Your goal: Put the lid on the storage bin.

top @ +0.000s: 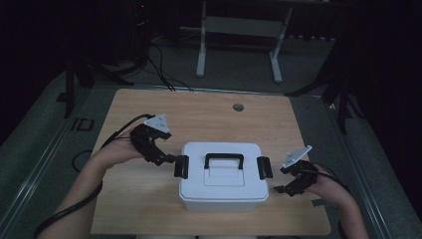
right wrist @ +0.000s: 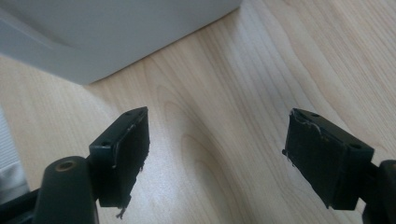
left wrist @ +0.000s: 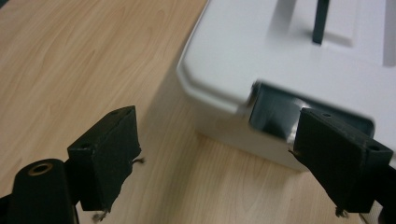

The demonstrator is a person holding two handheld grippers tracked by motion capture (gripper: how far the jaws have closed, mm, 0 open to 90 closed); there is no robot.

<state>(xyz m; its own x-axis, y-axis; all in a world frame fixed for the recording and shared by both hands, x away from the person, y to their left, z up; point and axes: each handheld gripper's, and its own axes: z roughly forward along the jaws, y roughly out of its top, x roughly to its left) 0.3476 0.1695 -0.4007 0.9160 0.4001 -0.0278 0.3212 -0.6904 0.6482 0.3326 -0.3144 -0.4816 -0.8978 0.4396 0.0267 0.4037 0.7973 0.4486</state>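
Forearms come in from the bottom of the high view, and between them sits the white box [top: 222, 175], closed, on the near half of the table [top: 149, 209]. Its long axis runs left to right, black handle [top: 224, 160] lying along the lid, one black latch at each short end. Left gripper [top: 166, 158] is right up at the left latch [top: 181, 167], jaws spread, nothing held; touching or not I can't tell from up here. Right gripper [top: 286, 188] hangs just off the box's right end, below and outside the right latch [top: 264, 168], also spread and empty. So the left hand is the nearer one. Over to the left gripper view: pads [left wrist: 108, 154] wide apart, the box corner [left wrist: 261, 70] dead ahead, the dark latch [left wrist: 273, 114] sitting just beyond the far pad, not yet between them. Right gripper view now: pads [right wrist: 126, 154] wide over bare wood, the box wall [right wrist: 107, 32] up ahead and off to one side, no latch in the gap. My read: left closes in first.
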